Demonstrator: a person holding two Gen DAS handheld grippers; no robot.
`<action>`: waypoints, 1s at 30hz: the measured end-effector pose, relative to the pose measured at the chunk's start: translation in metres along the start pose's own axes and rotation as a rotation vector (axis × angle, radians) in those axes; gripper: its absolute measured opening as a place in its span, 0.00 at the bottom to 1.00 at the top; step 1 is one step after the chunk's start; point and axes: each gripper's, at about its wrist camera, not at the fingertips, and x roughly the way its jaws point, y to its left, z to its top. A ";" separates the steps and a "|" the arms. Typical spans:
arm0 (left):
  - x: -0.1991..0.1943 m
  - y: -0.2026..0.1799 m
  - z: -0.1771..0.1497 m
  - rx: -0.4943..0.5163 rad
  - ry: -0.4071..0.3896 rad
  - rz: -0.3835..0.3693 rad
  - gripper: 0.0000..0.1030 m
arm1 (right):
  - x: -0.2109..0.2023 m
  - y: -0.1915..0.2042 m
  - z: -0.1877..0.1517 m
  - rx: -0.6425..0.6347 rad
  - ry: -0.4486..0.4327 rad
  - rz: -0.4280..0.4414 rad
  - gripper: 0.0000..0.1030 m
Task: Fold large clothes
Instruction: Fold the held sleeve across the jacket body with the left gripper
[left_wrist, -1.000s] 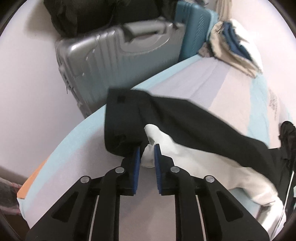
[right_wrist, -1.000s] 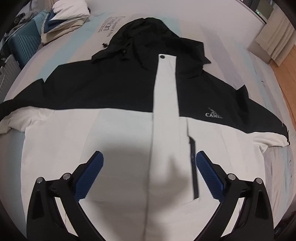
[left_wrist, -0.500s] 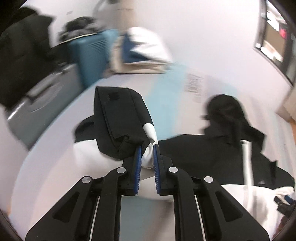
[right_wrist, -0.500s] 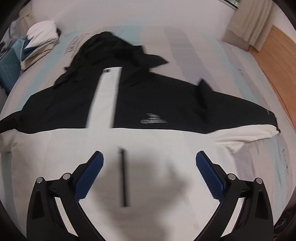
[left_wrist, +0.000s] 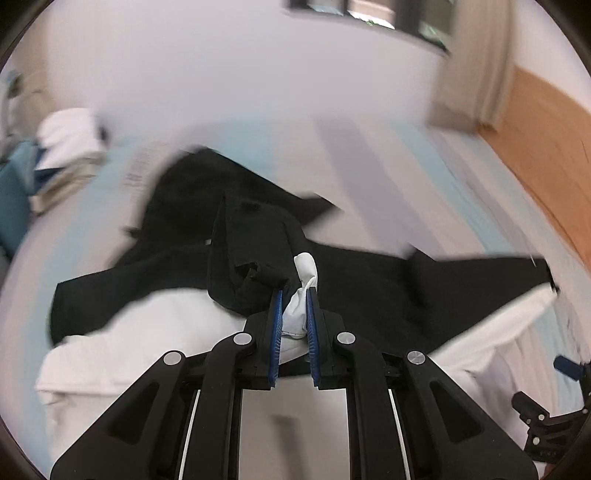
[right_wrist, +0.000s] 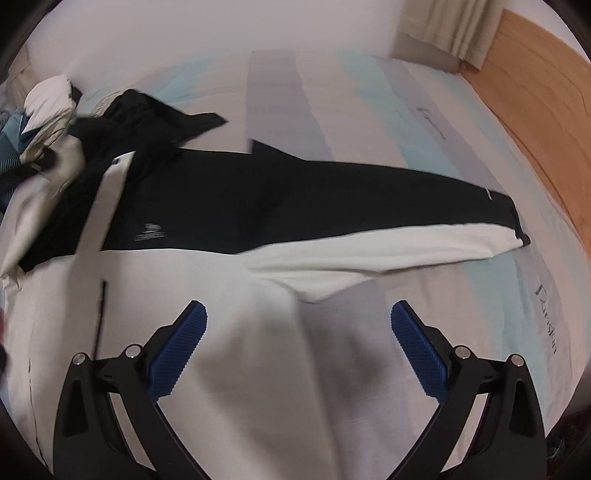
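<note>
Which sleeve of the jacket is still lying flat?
The sleeve stretched toward the wooden headboard lies flat; the other sleeve is clamped in the left tool.

Matt black-and-white cloth jacket (right_wrist: 229, 206) is lying on smooth striped bed sheet (right_wrist: 369, 110). Left gripper (left_wrist: 294, 306) and right gripper (right_wrist: 295, 332) are showing matt black plastic, ribbed blue pads (right_wrist: 177, 354), bright metal pins. Glossy wooden floor (right_wrist: 546, 96), upper right.

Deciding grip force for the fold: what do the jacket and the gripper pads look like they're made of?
Jacket: likely thin woven synthetic shell, matte, lying flat with soft creases. Left gripper, shut on the cuff: blue pads look like ribbed rubber, on black rigid plastic fingers.
</note>
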 end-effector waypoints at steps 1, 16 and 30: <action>0.012 -0.023 -0.005 0.020 0.012 0.002 0.11 | 0.004 -0.014 0.000 0.009 0.004 0.002 0.93; 0.101 -0.121 -0.080 0.166 0.204 0.127 0.60 | 0.074 -0.097 0.026 0.023 0.051 0.088 0.93; 0.012 0.057 -0.085 -0.007 0.144 0.233 0.93 | 0.044 0.026 0.067 -0.125 -0.062 0.232 0.90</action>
